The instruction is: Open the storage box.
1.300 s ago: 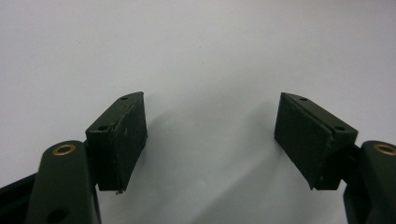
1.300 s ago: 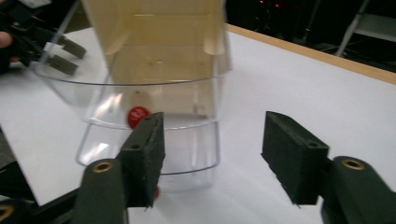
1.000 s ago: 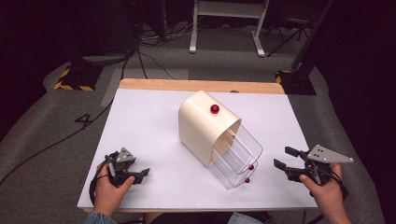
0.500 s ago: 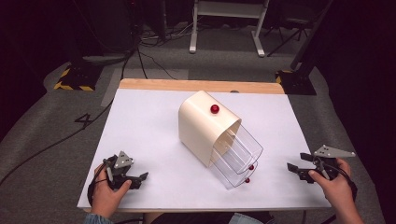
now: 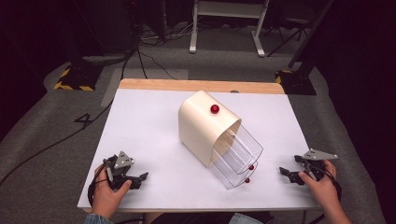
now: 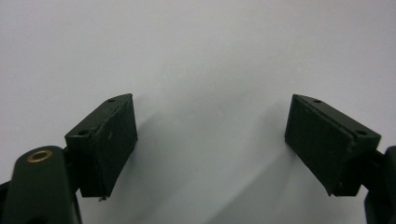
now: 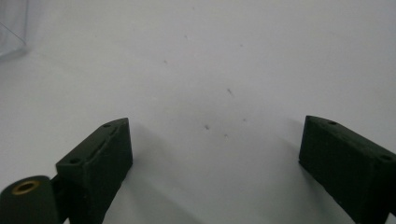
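Currently I hold the left gripper (image 5: 140, 177) and right gripper (image 5: 286, 172) spread, empty, low over the white table (image 5: 140, 121), right jaws just opened, flanking the cream bread box (image 5: 203, 123) lying tipped between them, ready for a two-sided approach.

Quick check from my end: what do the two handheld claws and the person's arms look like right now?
Both are black. The left claw and right claw each carry a grey three-cornered plate on top and trail a black cable. Up close, the fingers are flat rectangular black blocks with small screw holes; a brass-coloured ring sits on the left linkage. A blue denim-like cuff shows at the left wrist.
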The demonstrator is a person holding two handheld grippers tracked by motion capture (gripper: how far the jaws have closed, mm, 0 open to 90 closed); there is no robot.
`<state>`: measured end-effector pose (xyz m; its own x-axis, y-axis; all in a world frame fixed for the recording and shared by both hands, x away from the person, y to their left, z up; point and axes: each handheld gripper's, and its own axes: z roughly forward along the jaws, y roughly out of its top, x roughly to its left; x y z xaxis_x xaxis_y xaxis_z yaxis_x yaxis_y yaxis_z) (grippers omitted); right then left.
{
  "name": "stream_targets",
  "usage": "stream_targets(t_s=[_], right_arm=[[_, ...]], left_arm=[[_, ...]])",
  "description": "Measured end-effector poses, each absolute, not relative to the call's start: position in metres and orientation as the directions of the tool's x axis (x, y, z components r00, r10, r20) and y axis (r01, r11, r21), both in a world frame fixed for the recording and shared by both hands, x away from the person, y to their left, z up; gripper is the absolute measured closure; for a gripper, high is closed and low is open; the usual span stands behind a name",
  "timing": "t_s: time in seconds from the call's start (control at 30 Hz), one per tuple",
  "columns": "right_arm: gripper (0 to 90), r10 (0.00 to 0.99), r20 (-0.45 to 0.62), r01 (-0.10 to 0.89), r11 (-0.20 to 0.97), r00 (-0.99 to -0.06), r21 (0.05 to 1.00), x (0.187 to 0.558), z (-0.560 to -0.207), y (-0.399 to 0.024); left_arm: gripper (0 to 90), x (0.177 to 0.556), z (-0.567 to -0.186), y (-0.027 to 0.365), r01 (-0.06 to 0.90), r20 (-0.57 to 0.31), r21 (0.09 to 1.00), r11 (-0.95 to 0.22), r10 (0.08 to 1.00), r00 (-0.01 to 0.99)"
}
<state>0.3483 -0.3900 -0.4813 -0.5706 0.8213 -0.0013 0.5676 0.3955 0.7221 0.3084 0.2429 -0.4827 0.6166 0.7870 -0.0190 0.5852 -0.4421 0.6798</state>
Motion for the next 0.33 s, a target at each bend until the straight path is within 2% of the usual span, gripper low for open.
stream_targets(t_s=[0.23,0.33], right_arm=[[8.3,0.824,-0.040,0.553,0.414,-0.565,0.724,0.3459,-0.4820,-0.3875],[0.7,0.846,-0.053,0.575,0.405,-0.530,0.711,0.3476,-0.4826,-0.3865]], left_arm=[[17.1,0.3081,-0.4829,0.2426,0.582,-0.015,0.682,-0.443,0.787,0.617],[17.1,0.3081,-0.4829,0.2425,0.583,-0.015,0.681,-0.443,0.787,0.617]])
